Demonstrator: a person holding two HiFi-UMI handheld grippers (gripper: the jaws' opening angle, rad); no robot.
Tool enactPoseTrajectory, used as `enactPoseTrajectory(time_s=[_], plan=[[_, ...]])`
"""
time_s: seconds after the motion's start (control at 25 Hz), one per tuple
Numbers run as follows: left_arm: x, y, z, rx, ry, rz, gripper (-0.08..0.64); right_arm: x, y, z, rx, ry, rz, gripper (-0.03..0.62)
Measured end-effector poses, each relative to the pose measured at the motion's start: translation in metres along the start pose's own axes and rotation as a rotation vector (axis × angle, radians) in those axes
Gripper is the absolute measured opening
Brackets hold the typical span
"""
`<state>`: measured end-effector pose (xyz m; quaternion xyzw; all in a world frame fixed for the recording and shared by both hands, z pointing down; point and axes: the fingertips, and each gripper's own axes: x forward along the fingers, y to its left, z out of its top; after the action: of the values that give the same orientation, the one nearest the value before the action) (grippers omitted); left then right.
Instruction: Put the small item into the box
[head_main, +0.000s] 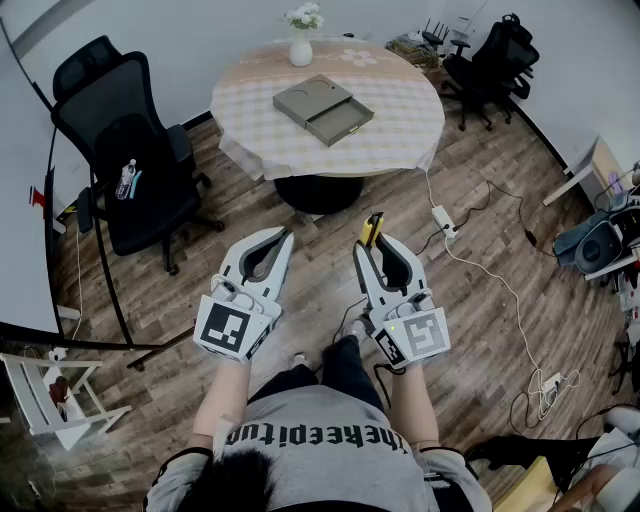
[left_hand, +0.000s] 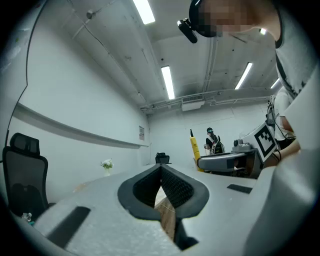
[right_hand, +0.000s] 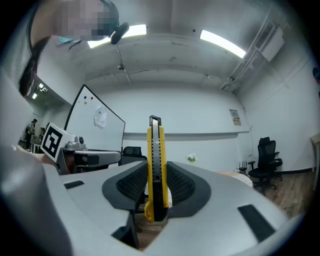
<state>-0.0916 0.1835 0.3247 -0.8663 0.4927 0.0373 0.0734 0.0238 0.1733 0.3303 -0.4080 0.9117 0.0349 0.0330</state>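
Knife (right_hand: 155, 165): yellow, upright, clamped in right gripper (head_main: 374, 246) fingers
Left gripper (head_main: 284, 238): fingers together
Box (head_main: 322, 108): on round surface (head_main: 400, 120), drawer open, well ahead

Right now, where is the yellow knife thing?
The yellow plastic utility knife stands upright, pinched in the right tongs. In the head view it is right of centre, short of the round cloth-covered table.

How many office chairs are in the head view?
2. One office chair stands left of the round table; the other chair is past its right side, by the wall. More may be hidden.
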Motion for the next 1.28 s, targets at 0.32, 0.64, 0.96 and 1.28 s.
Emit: enactPoseTrajectory(time_s=[0.32,0.64,0.96,1.28], plan=[[-0.002,-0.001,0.002,0.001,-0.004,-0.002,0.014,0.0,0.007,0.004,-0.001,-0.008,0.002,0.121],[0.008,0.002,-0.001,-0.002,0.0,0.006,0.014,0.004,-0.002,0.005,0.002,-0.012,0.005,0.121],[0.036,0.004,-0.003,0.003,0.003,0.027,0.014,0.016,-0.027,0.005,-0.01,-0.008,0.029,0.121],[0.086,0.007,-0.001,0.003,-0.001,0.071,0.014,0.038,-0.077,0.014,0.011,-0.017,0.072,0.121]])
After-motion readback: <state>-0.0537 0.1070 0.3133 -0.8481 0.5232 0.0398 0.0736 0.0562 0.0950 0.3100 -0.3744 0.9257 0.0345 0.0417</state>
